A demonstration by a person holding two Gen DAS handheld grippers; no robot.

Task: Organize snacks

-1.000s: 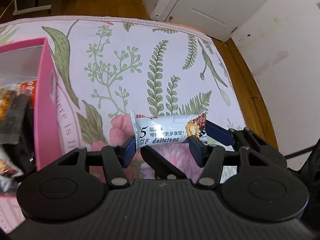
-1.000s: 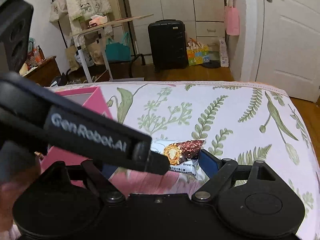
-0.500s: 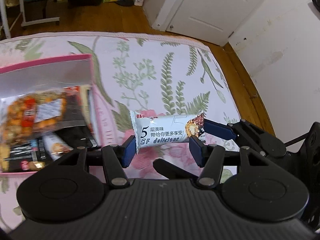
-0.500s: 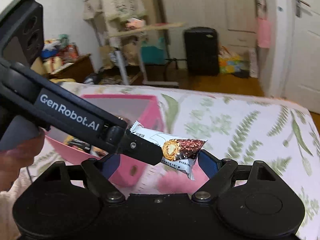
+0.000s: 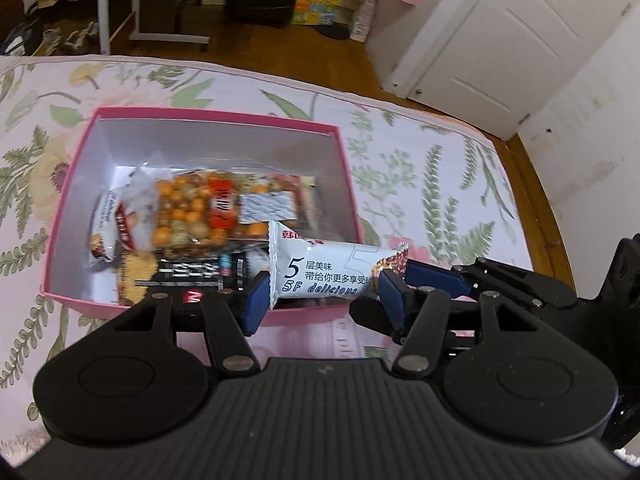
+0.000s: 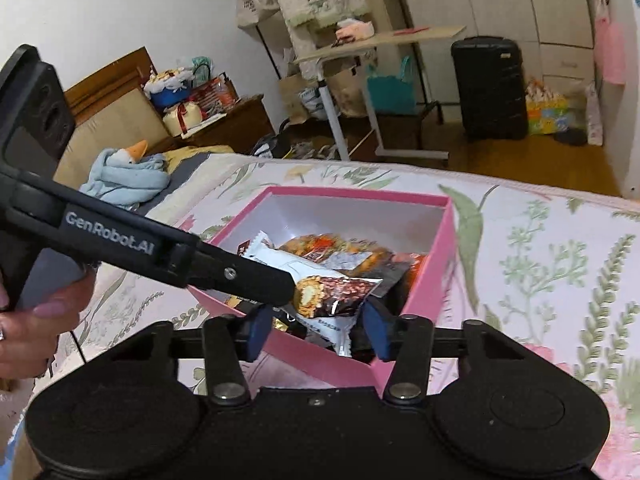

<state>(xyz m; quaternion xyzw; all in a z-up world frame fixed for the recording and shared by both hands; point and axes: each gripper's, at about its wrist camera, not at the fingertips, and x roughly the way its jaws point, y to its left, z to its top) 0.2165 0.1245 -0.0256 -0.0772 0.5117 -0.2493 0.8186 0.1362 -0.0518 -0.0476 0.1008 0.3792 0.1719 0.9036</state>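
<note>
Holding the snack bar [image 5: 326, 270] clamped in my left gripper [image 5: 320, 300] above the pink box's [image 5: 216, 118] near rim; right gripper [image 6: 316, 330] jaws closing, pads clear of it; open bedspread [image 5: 440, 184] at three o'clock.

Soft, even indoor light, moderately bright; no hard shadows. Glare on white inner wall of pink box [image 5: 208, 148]. Motion blur across floral bedspread [image 5: 420, 168] and box contents; gripper bodies sharp. Strong fisheye bending at edges; dark vignette in corners of right wrist view.

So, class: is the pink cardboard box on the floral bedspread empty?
No: the pink cardboard box holds several snack packets, including a clear bag of orange snacks.
</note>
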